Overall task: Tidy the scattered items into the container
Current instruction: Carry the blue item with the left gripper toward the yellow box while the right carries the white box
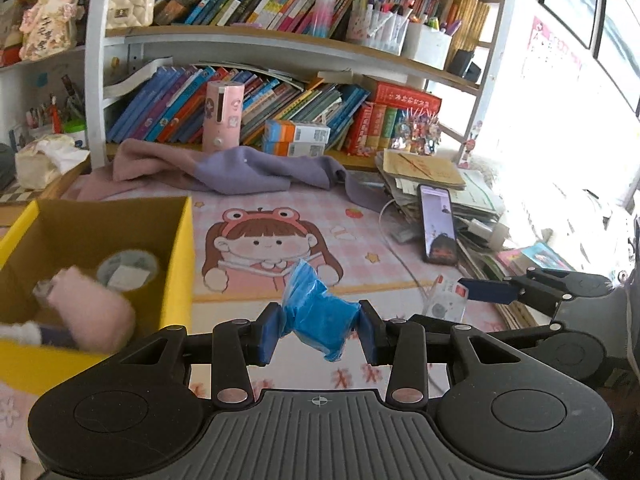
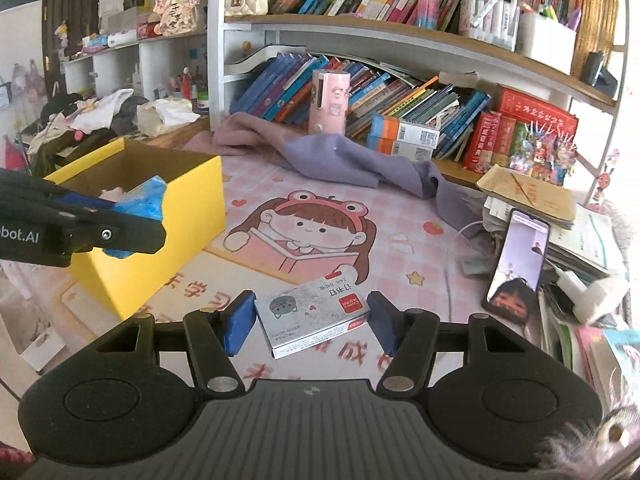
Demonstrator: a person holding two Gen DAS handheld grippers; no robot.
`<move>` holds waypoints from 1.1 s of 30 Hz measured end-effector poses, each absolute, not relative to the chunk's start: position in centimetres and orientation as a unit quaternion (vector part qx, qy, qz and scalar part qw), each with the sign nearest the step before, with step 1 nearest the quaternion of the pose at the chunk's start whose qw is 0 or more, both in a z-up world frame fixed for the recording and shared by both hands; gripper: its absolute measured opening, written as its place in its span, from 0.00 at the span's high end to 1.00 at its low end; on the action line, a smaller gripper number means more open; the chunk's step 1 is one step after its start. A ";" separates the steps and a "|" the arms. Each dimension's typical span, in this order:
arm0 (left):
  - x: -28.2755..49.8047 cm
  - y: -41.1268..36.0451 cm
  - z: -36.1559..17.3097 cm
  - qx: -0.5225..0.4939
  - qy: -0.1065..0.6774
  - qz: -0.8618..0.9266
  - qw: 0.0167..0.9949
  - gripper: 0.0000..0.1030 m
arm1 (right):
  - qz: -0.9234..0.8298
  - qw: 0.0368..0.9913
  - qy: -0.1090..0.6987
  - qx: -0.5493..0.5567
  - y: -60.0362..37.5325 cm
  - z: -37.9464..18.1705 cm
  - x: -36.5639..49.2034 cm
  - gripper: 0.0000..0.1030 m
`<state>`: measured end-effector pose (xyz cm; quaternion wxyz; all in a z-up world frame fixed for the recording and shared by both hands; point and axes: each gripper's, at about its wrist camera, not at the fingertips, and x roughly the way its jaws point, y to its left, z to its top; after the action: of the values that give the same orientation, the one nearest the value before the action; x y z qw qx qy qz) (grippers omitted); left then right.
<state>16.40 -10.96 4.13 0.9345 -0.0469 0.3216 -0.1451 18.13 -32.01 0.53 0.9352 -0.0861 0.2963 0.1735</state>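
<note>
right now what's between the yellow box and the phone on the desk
Bare pink cartoon desk mat between yellow box and phone; nothing rests there, seen in the right wrist view.

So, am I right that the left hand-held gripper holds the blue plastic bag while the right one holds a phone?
Not quite: the right hand-held gripper holds a small staple box, as the right wrist view shows. The left hand-held gripper does hold the blue plastic bag.

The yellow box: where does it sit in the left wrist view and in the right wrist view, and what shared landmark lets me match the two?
Left wrist view: the yellow box fills the lower left, open top toward the camera, pink plush item inside.
Right wrist view: it stands at mid left, partly behind the left hand-held gripper, which holds a blue packet.
Shared landmark: the cartoon girl with a frog headband printed on the mat, just right of the box in both.
</note>
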 end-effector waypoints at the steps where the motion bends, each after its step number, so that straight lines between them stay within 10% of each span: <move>1: 15.8 -10.6 4.0 -0.049 0.321 -0.146 0.934 0.62 | 0.171 0.936 0.296 -0.089 -31.7 0.6 17.4 0.43; 33: 4.7 -1.4 2.6 -0.092 0.319 -0.123 0.935 0.63 | 0.211 0.923 0.309 -0.093 -22.1 0.4 5.3 0.43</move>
<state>4.71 -1.39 2.57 0.9351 -0.0922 0.3191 -0.1233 5.30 -22.15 0.45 0.9227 -0.0928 0.3091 0.2106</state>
